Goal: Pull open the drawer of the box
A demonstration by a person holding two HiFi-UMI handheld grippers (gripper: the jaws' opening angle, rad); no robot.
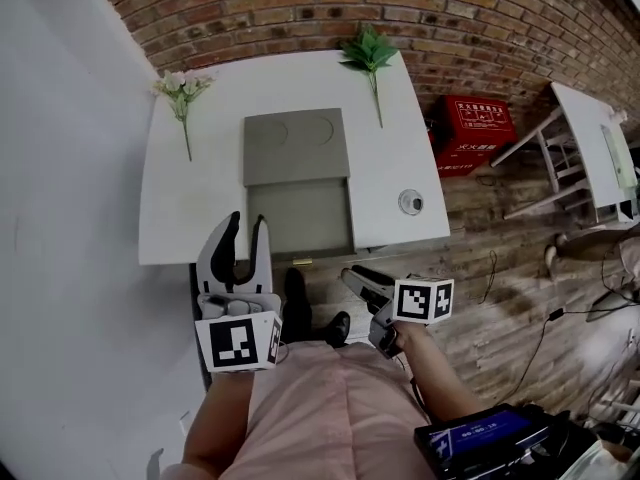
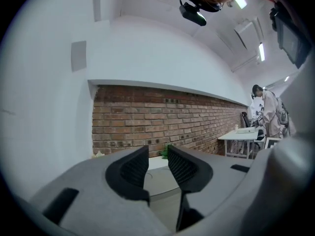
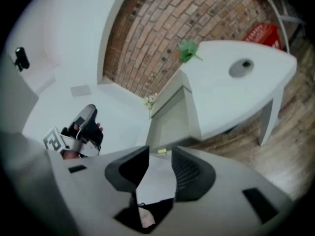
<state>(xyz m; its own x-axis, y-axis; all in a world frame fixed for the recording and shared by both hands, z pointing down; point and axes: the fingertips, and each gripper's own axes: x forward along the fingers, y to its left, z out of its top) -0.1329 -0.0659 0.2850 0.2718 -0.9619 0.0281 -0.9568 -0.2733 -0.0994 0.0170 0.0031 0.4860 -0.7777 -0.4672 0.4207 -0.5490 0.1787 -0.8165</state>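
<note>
A grey box (image 1: 296, 146) lies on the white table (image 1: 190, 203), with its drawer (image 1: 301, 218) slid out toward the table's near edge. My left gripper (image 1: 247, 224) is just in front of that edge, left of the drawer, pointing upward; it is open and empty. The right gripper (image 1: 358, 276) hangs lower, below the table's near edge and right of the drawer's front, also open with nothing between its fingers. In the right gripper view the drawer (image 3: 172, 124) lies beyond the right gripper (image 3: 160, 163). The left gripper (image 2: 157, 163) faces the brick wall.
White flowers (image 1: 182, 93) lie at the table's left, and a green sprig (image 1: 370, 53) at the far right. A small round object (image 1: 411, 202) rests near the right front corner. A red box (image 1: 472, 133) and another white table (image 1: 590, 148) stand on the wooden floor to the right.
</note>
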